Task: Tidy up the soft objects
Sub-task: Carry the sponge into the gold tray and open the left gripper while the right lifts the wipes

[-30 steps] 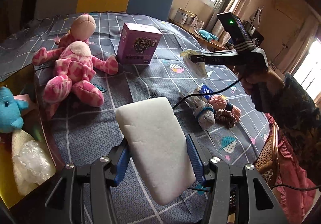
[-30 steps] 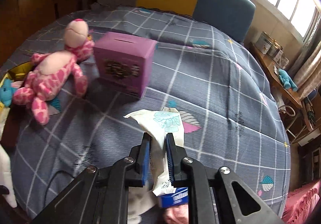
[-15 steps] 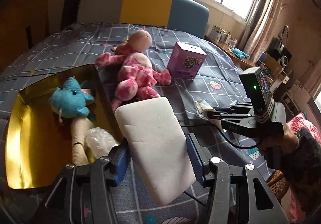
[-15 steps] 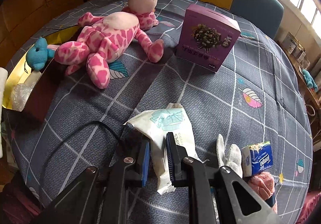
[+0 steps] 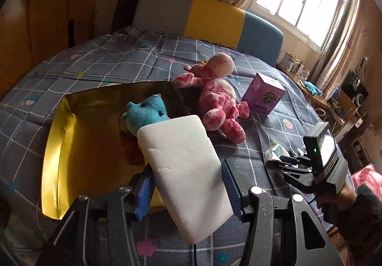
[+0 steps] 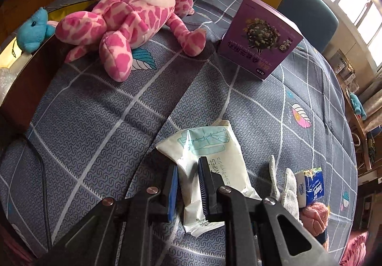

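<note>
My left gripper (image 5: 186, 182) is shut on a white foam sponge (image 5: 183, 165), which hangs tilted over the near right corner of the gold-lined box (image 5: 59, 146). A blue plush (image 5: 145, 114) lies inside that box. My right gripper (image 6: 188, 170) is shut on a white wipes pack (image 6: 210, 146), low over the grey checked tablecloth; the pack's far end seems to rest on the cloth. In the left wrist view, the right gripper (image 5: 286, 161) is at the right, held by a hand. A pink spotted plush (image 6: 124, 18) lies beside the box.
A purple carton (image 6: 260, 39) stands upright past the pink plush. A white glove (image 6: 284, 185), a blue tissue pack (image 6: 310, 186) and a pink knitted item (image 6: 314, 216) lie right of the wipes. A black cable (image 6: 43, 165) crosses the cloth at left. Chairs stand behind the table.
The left gripper has swung left with the sponge, from over the tablecloth to over the gold box. The right gripper has come down and toward the plush side with the wipes pack.
</note>
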`<state>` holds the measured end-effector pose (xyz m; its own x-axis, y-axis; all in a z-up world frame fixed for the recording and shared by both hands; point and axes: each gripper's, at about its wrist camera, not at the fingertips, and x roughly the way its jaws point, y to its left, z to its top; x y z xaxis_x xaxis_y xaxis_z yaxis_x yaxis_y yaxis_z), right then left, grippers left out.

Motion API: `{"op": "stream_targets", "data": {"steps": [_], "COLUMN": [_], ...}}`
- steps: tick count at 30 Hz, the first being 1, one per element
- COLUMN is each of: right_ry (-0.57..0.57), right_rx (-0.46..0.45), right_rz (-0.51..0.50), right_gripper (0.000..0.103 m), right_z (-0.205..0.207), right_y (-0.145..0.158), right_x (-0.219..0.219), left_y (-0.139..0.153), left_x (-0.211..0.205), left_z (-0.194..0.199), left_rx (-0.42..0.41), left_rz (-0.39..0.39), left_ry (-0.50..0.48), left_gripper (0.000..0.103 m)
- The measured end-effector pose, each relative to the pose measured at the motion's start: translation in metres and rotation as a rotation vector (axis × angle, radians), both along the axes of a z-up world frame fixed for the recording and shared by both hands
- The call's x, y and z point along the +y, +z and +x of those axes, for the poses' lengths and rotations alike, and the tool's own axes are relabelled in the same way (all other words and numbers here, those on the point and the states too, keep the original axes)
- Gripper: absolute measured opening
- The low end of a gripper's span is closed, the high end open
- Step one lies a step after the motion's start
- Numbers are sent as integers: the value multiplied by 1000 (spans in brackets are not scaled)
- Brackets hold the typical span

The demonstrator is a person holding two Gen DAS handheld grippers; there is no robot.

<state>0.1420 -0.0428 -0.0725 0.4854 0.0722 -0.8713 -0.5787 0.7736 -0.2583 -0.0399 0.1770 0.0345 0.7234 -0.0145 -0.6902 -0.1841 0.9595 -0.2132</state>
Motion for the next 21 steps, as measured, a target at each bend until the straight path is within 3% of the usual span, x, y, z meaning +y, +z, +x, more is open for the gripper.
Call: {"op": "stream_targets", "data": {"steps": [9, 16, 21], "right_ry": [14, 7, 5], "right_rx": [-46, -61, -63], "right_rz": [-93, -42, -35], "right_gripper": [20, 21, 21], "right_z": [-9, -12, -13], "right_y": [-6, -5, -5], "right_x": [13, 5, 4], "left_y": [-11, -41, -57], "left_x": [94, 144, 160], "left_z": [6, 52, 91], "left_rx": [26, 127, 170], "left_rz": [-93, -115, -89], "left_ry": [179, 284, 303], "left_gripper": [54, 55, 59]}}
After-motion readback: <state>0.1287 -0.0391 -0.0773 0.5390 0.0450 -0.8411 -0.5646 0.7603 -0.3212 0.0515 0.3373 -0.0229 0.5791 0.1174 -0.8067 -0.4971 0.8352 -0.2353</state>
